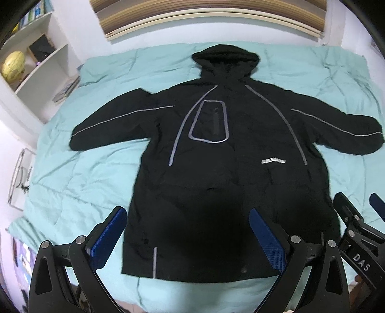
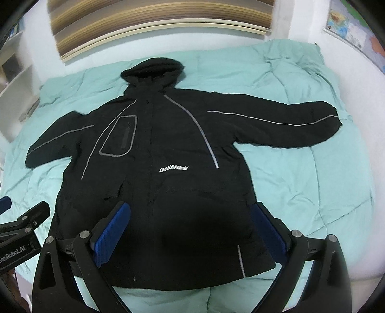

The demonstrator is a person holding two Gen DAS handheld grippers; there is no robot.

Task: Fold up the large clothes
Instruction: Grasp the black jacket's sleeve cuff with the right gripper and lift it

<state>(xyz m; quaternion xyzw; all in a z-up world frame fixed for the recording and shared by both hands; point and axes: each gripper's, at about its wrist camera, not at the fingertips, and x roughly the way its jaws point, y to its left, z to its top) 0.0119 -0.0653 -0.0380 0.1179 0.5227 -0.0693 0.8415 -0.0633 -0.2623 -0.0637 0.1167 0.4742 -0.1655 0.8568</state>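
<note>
A black hooded jacket (image 1: 216, 168) (image 2: 154, 187) with grey piping lies flat, front up, on a mint-green quilt (image 1: 72, 183) (image 2: 312, 183), both sleeves spread out and the hood toward the headboard. My left gripper (image 1: 187, 214) hovers open above the jacket's lower left hem, blue pads wide apart, nothing between them. My right gripper (image 2: 192, 209) hangs open over the lower right part of the jacket, also holding nothing. In the left wrist view the right gripper (image 1: 356, 216) shows at the right edge; in the right wrist view the left gripper (image 2: 24, 221) shows at the left edge.
A striped wooden headboard (image 1: 211, 16) (image 2: 156, 26) runs along the far side of the bed. White shelves (image 1: 36, 62) with a yellow globe (image 1: 13, 66) stand at the left. A map (image 2: 353, 31) hangs on the right wall. Bare quilt lies either side of the jacket.
</note>
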